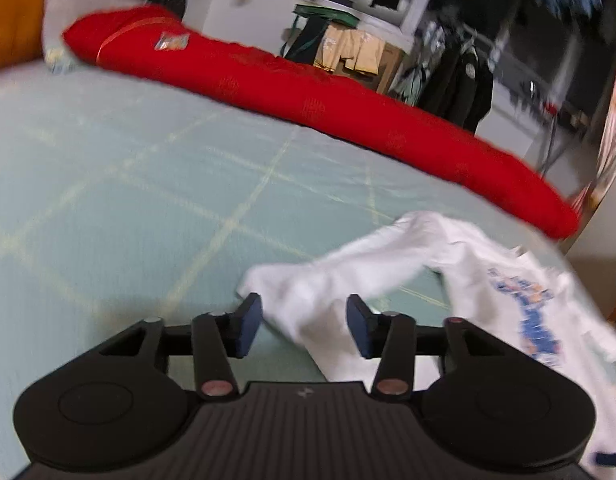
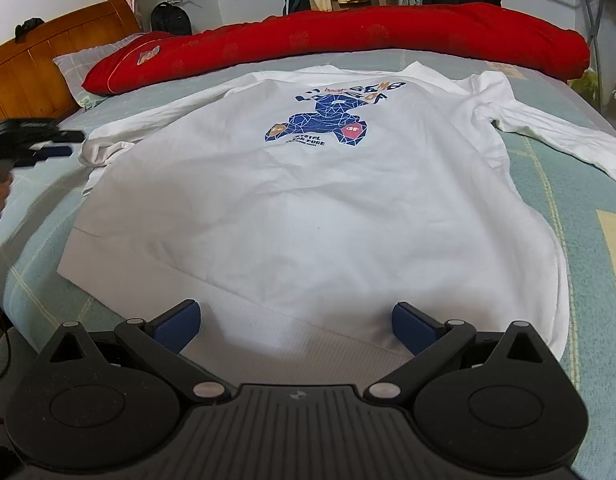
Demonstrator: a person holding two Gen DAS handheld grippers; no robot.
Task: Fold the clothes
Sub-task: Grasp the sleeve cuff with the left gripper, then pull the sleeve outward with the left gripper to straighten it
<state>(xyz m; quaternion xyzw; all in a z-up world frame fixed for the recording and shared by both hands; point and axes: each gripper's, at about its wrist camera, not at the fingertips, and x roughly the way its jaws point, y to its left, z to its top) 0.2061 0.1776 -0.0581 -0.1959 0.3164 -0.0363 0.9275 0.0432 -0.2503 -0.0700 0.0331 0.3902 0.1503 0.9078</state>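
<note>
White sweatshirt lies flat on the bed; both grippers, left and right, hover level, fingers spread, holding nothing.

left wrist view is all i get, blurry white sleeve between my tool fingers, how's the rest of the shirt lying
Observer: The white sweatshirt lies spread flat on the bed, blue bear print facing up.
Operator: where's the other sleeve
Observer: The right sleeve stretches out sideways, unfolded.
Operator: right tool doing anything
Observer: The right tool is open at the ribbed hem, gripping nothing.
Operator: and mine
Observer: The left tool is open beside the left sleeve cuff.
</note>
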